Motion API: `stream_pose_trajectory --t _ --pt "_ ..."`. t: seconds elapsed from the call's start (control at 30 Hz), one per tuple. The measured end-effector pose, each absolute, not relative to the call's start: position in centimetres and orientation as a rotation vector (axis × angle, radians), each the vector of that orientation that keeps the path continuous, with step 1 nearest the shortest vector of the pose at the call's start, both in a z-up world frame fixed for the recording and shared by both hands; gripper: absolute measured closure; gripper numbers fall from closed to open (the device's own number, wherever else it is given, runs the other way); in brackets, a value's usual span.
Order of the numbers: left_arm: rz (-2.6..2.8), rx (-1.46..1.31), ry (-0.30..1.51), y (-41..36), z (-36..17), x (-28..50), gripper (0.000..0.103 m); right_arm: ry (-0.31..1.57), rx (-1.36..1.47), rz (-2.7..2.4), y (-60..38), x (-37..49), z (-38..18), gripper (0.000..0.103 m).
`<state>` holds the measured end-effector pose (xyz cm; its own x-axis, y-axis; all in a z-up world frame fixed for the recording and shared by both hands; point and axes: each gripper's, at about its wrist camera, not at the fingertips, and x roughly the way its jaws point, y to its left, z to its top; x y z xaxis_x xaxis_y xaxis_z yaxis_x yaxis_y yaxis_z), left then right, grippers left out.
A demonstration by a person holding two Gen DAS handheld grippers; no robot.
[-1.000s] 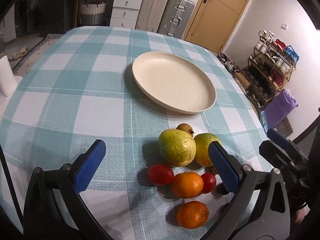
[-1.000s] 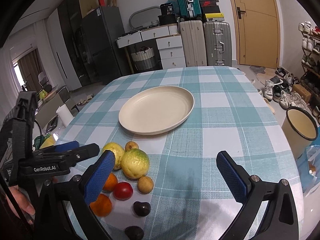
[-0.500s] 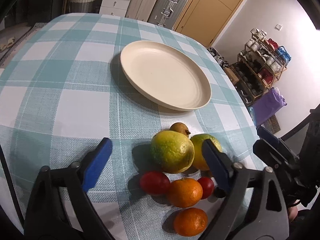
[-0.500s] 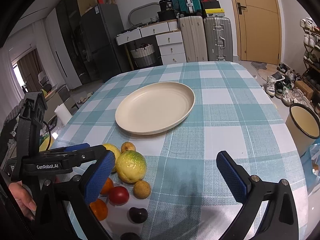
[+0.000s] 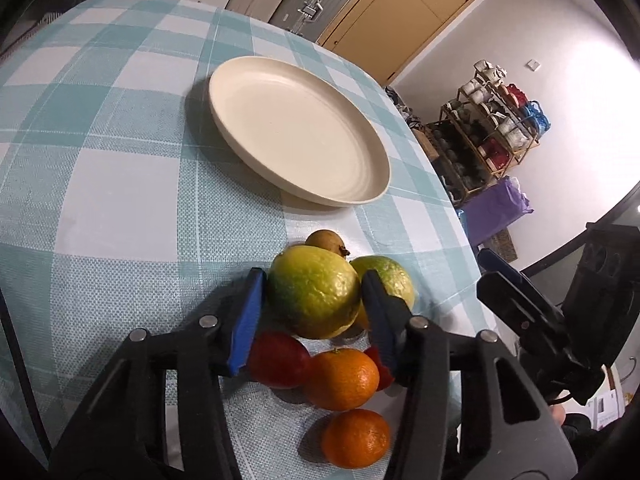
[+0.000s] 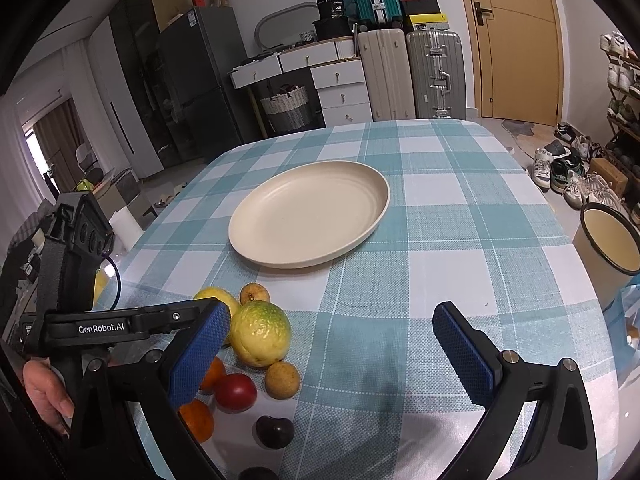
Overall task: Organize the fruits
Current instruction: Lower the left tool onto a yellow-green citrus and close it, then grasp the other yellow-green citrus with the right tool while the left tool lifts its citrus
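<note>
Since the earlier frame: left hand-held gripper (image 5: 312,300) lowered onto the fruit pile, jaws narrowed from wide apart. Jaws closing now around the large yellow-green citrus (image 5: 314,292), blue pads flanking both sides, seemingly touching the rind or just short of it; firm grip not yet certain. Citrus resting on the desk (image 5: 120,200) among tangerines (image 5: 346,378) and a red fruit (image 5: 278,360), short of the empty plate (image 5: 296,128). Right hand-held gripper (image 6: 328,356) wide open, holding nothing. Probably first pick for the plate.
</note>
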<state>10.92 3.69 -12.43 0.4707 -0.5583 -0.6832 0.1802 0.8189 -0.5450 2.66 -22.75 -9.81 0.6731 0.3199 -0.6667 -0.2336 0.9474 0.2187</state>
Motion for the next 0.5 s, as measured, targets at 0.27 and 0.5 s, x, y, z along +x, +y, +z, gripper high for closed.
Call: stream_pose_trajectory --t 0.27,0.5 --pt "-0.470 -0.462 0.967 4.4 -12.0 10.4 0.057 0.773 0.124 0.328 -22.5 2.6 -9.8 0.000" --pt "-0.461 -0.473 0.919 5.7 -10.1 9.5 0.057 0.776 0.151 0.406 -21.9 2.5 -9.9 0.000"
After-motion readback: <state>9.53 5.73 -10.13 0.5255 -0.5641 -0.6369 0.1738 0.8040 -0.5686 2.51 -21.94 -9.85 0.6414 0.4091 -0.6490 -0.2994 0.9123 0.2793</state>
